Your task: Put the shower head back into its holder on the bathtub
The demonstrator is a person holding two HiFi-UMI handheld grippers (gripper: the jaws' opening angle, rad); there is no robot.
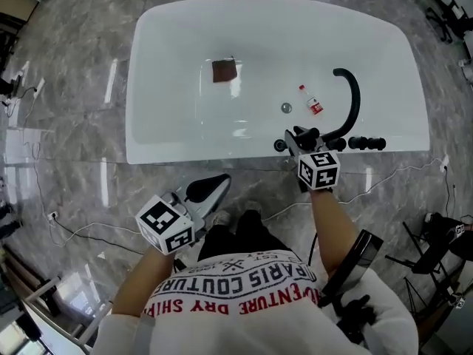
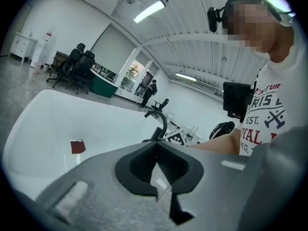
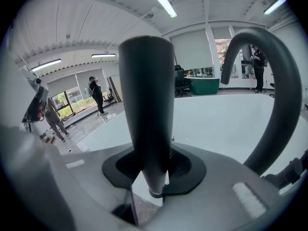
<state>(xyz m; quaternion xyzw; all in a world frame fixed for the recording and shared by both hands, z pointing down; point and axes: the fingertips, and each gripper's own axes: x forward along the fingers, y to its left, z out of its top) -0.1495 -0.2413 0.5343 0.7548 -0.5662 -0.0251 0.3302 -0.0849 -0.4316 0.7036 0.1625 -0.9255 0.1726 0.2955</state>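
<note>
My right gripper [image 1: 297, 142] is at the near rim of the white bathtub [image 1: 185, 154], just left of the black curved faucet [image 1: 351, 98]. It is shut on the black shower head [image 3: 147, 109], whose handle stands upright between the pads in the right gripper view, with the faucet spout [image 3: 281, 95] arching at the right. Black knobs [image 1: 367, 143] line the rim beside it; I cannot make out the holder itself. My left gripper [image 1: 211, 191] hangs over the floor in front of the tub, shut [image 2: 156, 170] with nothing in it.
Inside the tub lie a brown square piece [image 1: 225, 70], a small bottle [image 1: 312, 102] and the drain [image 1: 286, 108]. Thin cables [image 1: 81, 231] run over the marble floor. A black stand [image 1: 436, 250] is at the right.
</note>
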